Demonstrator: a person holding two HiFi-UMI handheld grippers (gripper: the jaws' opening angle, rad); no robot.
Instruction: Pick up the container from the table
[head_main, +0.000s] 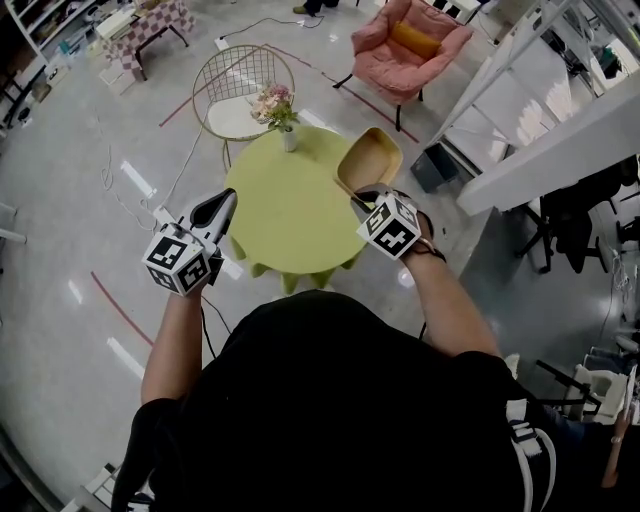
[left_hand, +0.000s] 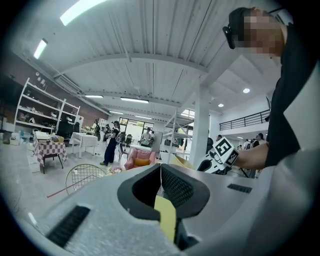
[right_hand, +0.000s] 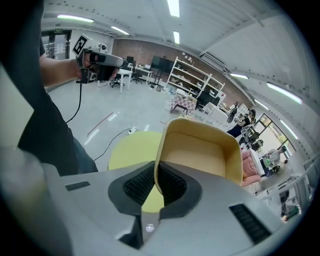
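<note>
A tan, rounded plastic container (head_main: 370, 160) hangs tilted above the right edge of the round yellow-green table (head_main: 290, 215). My right gripper (head_main: 358, 196) is shut on its near wall. In the right gripper view the thin wall of the container (right_hand: 200, 150) runs between the pads, and the container looks empty, with the table (right_hand: 127, 147) below it. My left gripper (head_main: 228, 198) is held level beside the table's left edge. In the left gripper view its jaws (left_hand: 161, 185) are shut with nothing between them, and the container (left_hand: 181, 161) shows in the distance.
A small vase of flowers (head_main: 279, 110) stands at the table's far edge. Behind the table are a wire chair (head_main: 240, 85) and a pink armchair (head_main: 410, 45). White shelving (head_main: 540, 90) stands at the right, and cables lie on the floor at the left.
</note>
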